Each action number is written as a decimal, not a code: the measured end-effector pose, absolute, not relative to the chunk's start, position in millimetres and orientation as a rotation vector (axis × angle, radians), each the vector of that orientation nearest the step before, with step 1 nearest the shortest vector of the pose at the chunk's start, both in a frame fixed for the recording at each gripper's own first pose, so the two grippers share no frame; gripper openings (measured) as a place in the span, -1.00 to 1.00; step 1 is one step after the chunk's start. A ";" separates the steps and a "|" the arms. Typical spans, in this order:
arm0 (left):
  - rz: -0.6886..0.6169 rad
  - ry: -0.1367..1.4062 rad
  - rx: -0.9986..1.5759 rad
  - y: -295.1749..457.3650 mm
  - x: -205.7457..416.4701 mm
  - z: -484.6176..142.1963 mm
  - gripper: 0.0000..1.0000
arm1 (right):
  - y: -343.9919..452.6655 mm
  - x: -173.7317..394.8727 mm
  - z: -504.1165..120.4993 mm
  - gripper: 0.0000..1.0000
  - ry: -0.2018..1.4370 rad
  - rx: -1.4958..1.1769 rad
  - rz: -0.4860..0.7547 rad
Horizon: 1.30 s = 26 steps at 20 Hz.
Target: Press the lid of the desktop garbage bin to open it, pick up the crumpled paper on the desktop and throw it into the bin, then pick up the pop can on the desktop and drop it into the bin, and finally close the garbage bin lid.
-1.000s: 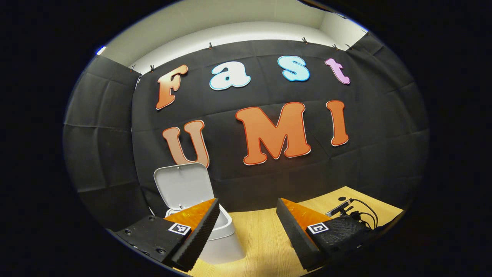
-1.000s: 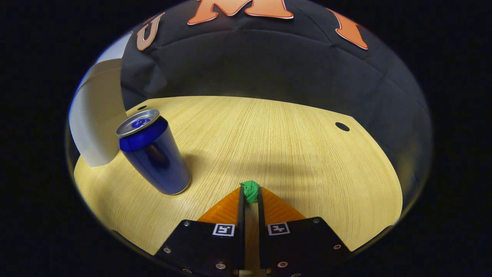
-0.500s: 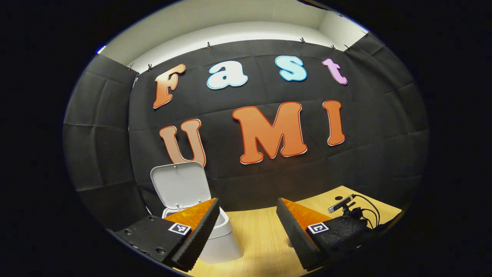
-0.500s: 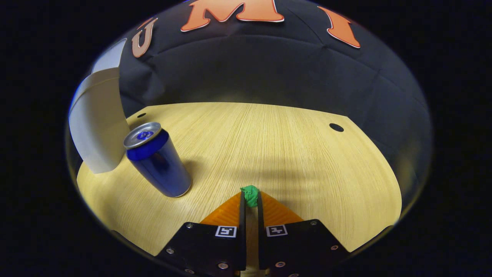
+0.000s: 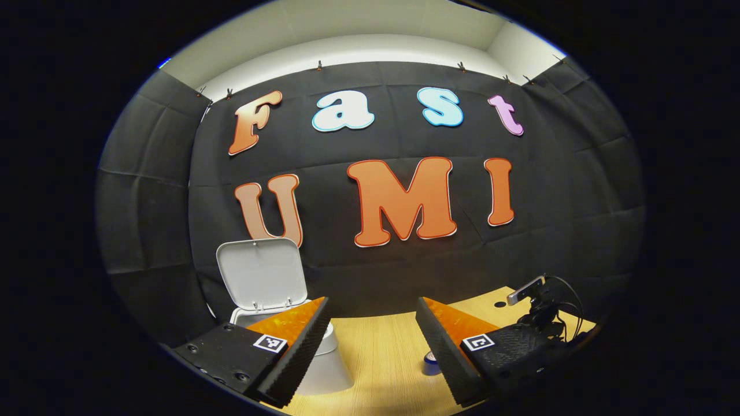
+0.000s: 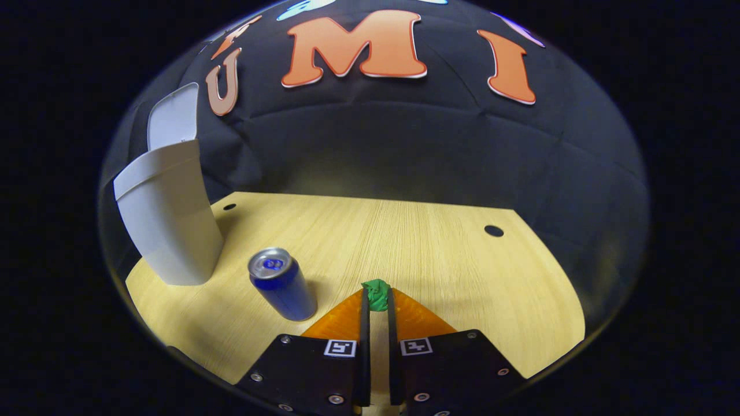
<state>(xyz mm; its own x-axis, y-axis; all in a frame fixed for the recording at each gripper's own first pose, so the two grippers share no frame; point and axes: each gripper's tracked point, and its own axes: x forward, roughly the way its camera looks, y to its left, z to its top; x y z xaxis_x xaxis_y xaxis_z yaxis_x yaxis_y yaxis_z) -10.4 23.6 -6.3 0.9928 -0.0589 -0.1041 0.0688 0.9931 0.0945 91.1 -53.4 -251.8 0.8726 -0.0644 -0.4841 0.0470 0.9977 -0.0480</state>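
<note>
1. Pinching the crumpled paper [image 6: 377, 293] between both fingertips, the right claw [image 6: 376, 296] hangs above the counter [image 6: 439, 254], tilted down toward the wood.
2. The left claw [image 5: 370, 323] is held level and spread wide with nothing between its fingers, facing the far wall.
3. The green paper wad sticks up just past the right claw's tips, clear of the surface.
4. The pop can [image 6: 281, 283] stands upright on the counter, long axis vertical, to the left of the held paper and near the bin.
5. The garbage bin [image 6: 170, 228] sits at the far left of the counter with its lid [image 5: 261, 273] raised and leaning back against the wall.
6. The counter is pale wood with round holes near its far edge; black cloth lines the booth, and a small cabled device [image 5: 535, 294] stands at the right.
</note>
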 end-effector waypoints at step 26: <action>0.116 0.083 -0.033 73.6 -10.3 -10.0 0.88 | 118.9 82.3 -4.6 -0.75 0.171 -0.037 0.238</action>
